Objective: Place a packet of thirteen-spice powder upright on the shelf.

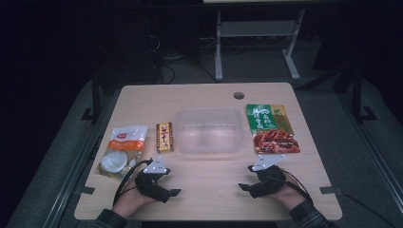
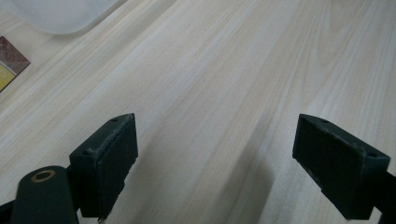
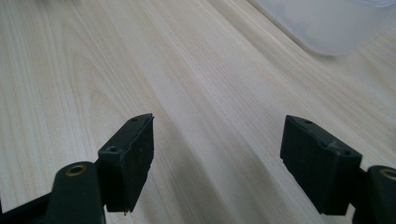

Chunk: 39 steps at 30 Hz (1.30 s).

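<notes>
Packets and a tub sit in a tidy row across the middle of the table (image 1: 209, 190), all laid flat and face up, which looks like a deliberate starting layout: each item lies apart from its neighbours, so either hand can reach one without nudging another. The clear plastic container (image 1: 208, 131) holds the centre, open side up, probably meant to receive the rest. At its 9 o'clock lies a small yellow and brown box (image 1: 164, 137), and further out at 9 o'clock an orange and white pouch (image 1: 121, 151). At 3 o'clock lies the green and red snack bag (image 1: 271, 128).

The left gripper (image 1: 164, 178) rests at 7 o'clock from the container, the right gripper (image 1: 254, 176) at 5 o'clock, both low over bare wood. Each has its fingers spread wide with nothing between them, as both gripper views confirm; they seem parked, ready to begin.

Printing is present on all three packs, with large pale characters on the green bag, but none of it can be read at this sharpness.
</notes>
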Tool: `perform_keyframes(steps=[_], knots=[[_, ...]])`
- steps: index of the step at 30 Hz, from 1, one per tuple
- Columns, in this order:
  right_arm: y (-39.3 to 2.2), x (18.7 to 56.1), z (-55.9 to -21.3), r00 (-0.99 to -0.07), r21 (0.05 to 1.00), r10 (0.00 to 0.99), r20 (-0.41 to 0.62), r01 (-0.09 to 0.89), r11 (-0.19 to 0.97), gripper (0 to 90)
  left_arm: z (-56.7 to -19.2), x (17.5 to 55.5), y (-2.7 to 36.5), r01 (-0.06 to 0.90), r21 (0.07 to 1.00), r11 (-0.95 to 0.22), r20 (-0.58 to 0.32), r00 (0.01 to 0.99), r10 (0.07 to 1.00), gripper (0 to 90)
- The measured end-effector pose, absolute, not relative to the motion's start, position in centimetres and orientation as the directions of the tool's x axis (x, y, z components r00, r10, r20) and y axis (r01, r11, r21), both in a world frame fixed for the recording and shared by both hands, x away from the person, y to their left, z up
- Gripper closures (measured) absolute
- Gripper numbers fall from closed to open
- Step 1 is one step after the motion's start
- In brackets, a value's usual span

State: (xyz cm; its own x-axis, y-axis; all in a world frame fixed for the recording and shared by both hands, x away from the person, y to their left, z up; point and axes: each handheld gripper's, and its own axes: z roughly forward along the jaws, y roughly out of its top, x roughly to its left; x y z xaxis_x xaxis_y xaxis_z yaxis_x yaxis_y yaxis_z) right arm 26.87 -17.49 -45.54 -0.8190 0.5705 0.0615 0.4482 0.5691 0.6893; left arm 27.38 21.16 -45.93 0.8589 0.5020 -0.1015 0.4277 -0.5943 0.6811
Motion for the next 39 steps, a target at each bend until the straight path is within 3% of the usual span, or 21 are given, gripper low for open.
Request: perform_keyframes(steps=[12, 19, 32, 34, 39], knots=[[-17.6, 27.0, -45.6, -0.804, 0.690, 0.590, 0.067, 0.464, 0.555, 21.3, -45.0, 28.1, 21.9, 0.478, 0.686, -0.549, -0.117, 0.817, 0.564, 14.9], [-17.8, 26.8, -45.6, -0.790, 0.699, 0.611, 0.063, 0.472, 0.538, 20.7, -43.4, 29.5, 23.0, 0.500, 0.707, -0.500, -0.113, 0.778, 0.619, 22.9], [-18.4, 26.9, -45.6, -0.771, 0.701, 0.633, 0.070, 0.490, 0.519, 20.3, -40.8, 33.3, 26.1, 0.558, 0.724, -0.404, -0.135, 0.690, 0.711, 58.0], [-18.3, 26.9, -45.7, -0.771, 0.696, 0.632, 0.072, 0.493, 0.522, 19.7, -40.1, 34.3, 26.9, 0.570, 0.727, -0.382, -0.139, 0.668, 0.732, 70.2], [-18.1, 27.0, -45.6, -0.769, 0.700, 0.635, 0.080, 0.497, 0.513, 19.0, -38.8, 36.3, 27.2, 0.561, 0.729, -0.393, -0.089, 0.647, 0.757, 86.4]])
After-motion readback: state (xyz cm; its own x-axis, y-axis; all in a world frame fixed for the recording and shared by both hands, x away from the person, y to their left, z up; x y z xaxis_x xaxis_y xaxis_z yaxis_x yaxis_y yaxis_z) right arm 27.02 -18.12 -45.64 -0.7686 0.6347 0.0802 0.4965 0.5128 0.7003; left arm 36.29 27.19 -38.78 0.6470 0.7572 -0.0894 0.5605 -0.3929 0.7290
